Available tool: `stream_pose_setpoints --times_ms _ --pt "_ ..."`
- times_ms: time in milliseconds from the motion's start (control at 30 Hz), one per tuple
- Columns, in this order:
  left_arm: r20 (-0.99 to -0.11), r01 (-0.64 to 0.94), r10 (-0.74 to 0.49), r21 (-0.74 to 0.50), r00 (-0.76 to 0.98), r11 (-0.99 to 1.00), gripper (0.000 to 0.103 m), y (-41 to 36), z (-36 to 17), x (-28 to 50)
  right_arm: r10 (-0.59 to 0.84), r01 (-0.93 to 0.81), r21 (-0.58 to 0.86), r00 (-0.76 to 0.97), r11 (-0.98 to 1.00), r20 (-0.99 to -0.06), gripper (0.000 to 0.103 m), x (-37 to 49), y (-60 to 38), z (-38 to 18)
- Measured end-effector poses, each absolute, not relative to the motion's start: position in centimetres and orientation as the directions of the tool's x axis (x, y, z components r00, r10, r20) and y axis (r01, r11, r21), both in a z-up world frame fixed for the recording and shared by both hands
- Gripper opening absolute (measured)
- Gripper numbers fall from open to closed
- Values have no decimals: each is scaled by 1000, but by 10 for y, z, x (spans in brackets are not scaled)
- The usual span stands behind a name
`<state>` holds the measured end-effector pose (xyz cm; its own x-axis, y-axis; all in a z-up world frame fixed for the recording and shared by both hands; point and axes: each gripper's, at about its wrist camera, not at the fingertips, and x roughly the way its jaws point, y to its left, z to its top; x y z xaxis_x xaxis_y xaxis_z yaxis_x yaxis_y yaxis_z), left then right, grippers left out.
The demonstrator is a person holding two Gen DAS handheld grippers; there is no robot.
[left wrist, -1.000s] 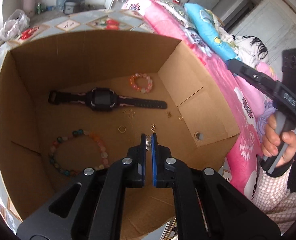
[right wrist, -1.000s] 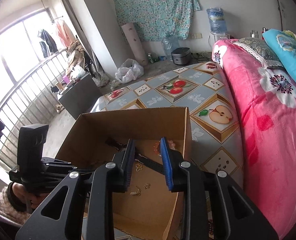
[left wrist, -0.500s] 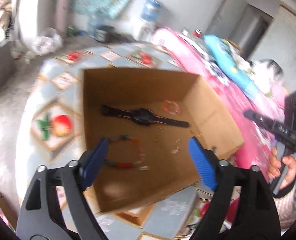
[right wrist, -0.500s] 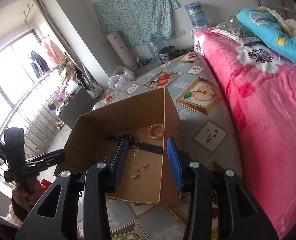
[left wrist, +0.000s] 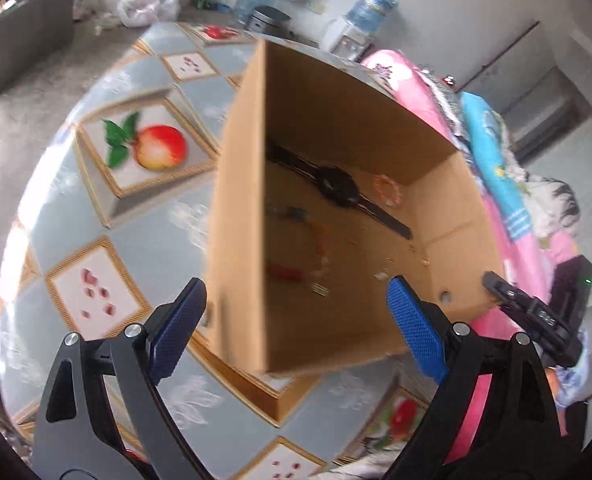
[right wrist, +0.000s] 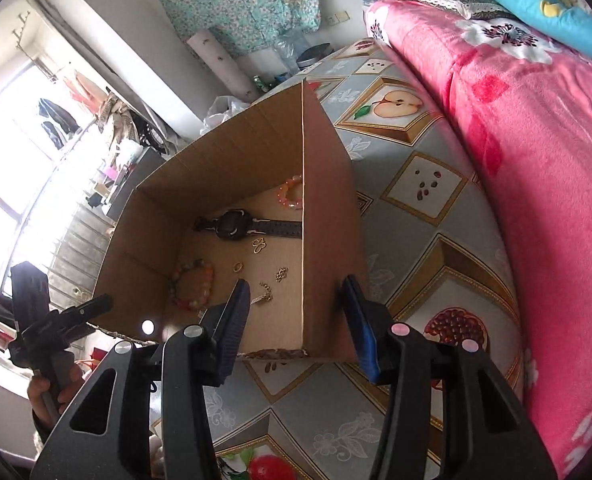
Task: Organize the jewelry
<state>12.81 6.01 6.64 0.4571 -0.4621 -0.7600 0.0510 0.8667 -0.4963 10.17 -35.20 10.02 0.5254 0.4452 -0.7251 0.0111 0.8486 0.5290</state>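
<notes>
**Right wrist view: both grippers close on a box of loose jewelry**

Right wrist view shows the right gripper (right wrist: pixel 296 320) above the near right corner of the cardboard box (right wrist: pixel 328 240), its fingers (right wrist: pixel 234 324) part-way apart and opening, astride the right wall with nothing pinched. In the left wrist view the left gripper (left wrist: pixel 296 328) hangs over the box's near left corner, fingers very wide, opening and empty. The box stands on the fruit-patterned tabletop (right wrist: pixel 436 240), beside a bed with a pink blanket (right wrist: pixel 536 160).

On the box floor lie a black watch (right wrist: pixel 236 226), a pink bead bracelet (right wrist: pixel 290 196) at the far right, a multicoloured bead bracelet (right wrist: pixel 194 284) at the near left, and tiny gold pieces: a clover charm (right wrist: pixel 259 246), a ring (right wrist: pixel 237 267) and a short chain (right wrist: pixel 264 296).

The risks, as they appear: a finger dropping onto the thin wall could shove or tip the box and scatter the small pieces; the gold items look too slight for broad pads, so a pinch may miss or flick them; two grippers entering together could collide.
</notes>
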Motion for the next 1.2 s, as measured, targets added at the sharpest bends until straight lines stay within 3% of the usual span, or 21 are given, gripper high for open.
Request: stream_pose_setpoints --times_ms 133,900,1033,1100,1200 --pt "-781 52 -387 -417 490 908 89 49 68 116 455 4 530 508 848 -732 48 92 -348 103" --pt "-791 42 -373 -405 485 913 89 66 66 40 411 18 465 437 885 -800 48 23 -324 113" --pt "-779 69 -349 -370 521 927 89 63 70 34 389 -3 450 507 893 -769 48 16 -326 122" --pt "-763 59 -297 -324 574 944 89 65 77 24 301 -15 362 588 932 -751 48 4 -322 140" --pt "-731 24 -212 -259 649 966 90 69 92 3 240 -24 302 667 953 -705 60 -19 -316 160"
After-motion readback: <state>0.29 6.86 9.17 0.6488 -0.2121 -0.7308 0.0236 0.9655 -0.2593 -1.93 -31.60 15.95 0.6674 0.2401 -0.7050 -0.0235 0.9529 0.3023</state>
